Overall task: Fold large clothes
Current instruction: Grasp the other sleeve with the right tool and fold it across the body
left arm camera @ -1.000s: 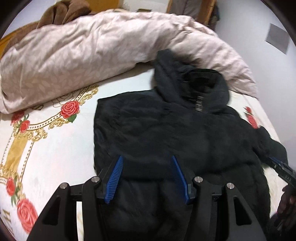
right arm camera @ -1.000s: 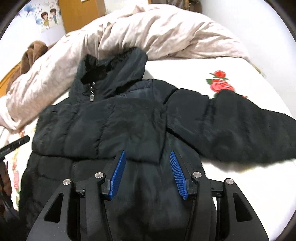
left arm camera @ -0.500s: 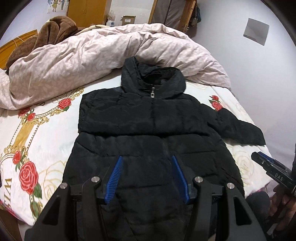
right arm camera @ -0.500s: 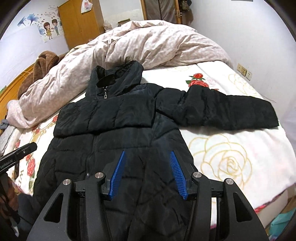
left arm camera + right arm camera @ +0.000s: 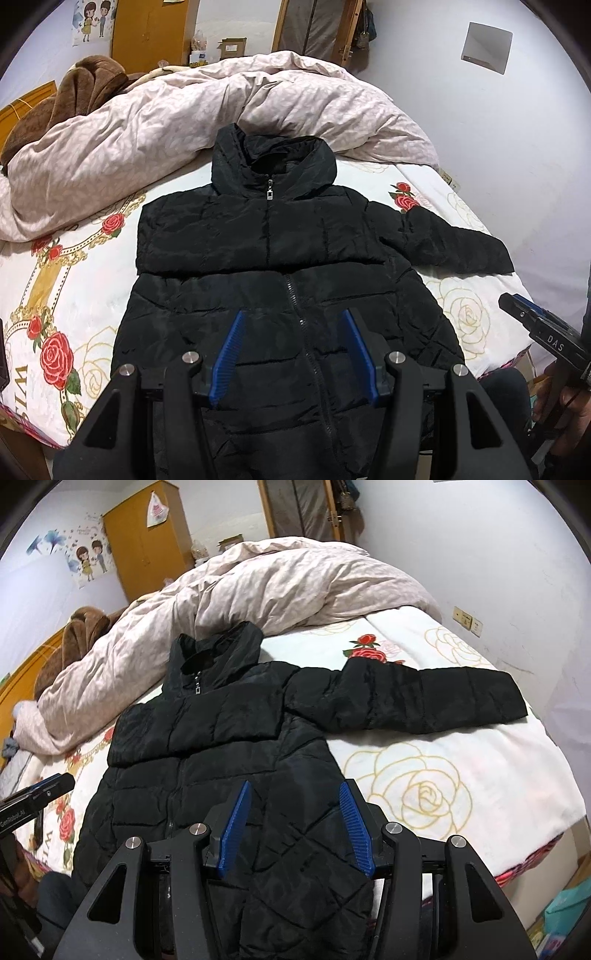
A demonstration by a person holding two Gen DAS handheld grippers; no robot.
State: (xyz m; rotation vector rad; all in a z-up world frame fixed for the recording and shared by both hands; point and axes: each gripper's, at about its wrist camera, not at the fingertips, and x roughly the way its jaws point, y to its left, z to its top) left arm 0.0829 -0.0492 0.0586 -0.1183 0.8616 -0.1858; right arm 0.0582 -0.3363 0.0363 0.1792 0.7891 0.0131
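A black hooded puffer jacket (image 5: 266,258) lies zipped and face up on the bed, hood toward the duvet. It also shows in the right wrist view (image 5: 221,746). One sleeve is folded across the chest (image 5: 221,236); the other sleeve (image 5: 424,698) lies stretched out to the right. My left gripper (image 5: 293,347) is open and empty above the jacket's hem. My right gripper (image 5: 293,819) is open and empty above the hem's right side. Each gripper shows at the edge of the other's view, the right (image 5: 535,328) and the left (image 5: 37,797).
A rumpled pink duvet (image 5: 184,122) is piled at the bed's far side, with a brown blanket (image 5: 74,99) at the far left. The rose-print sheet (image 5: 443,782) ends at the near edge. A white wall (image 5: 517,572) runs along the right; a yellow wardrobe (image 5: 147,542) stands behind.
Both grippers have pulled back and up from the jacket, so the whole garment and room show now. The jaws stay open. The jacket has not moved.
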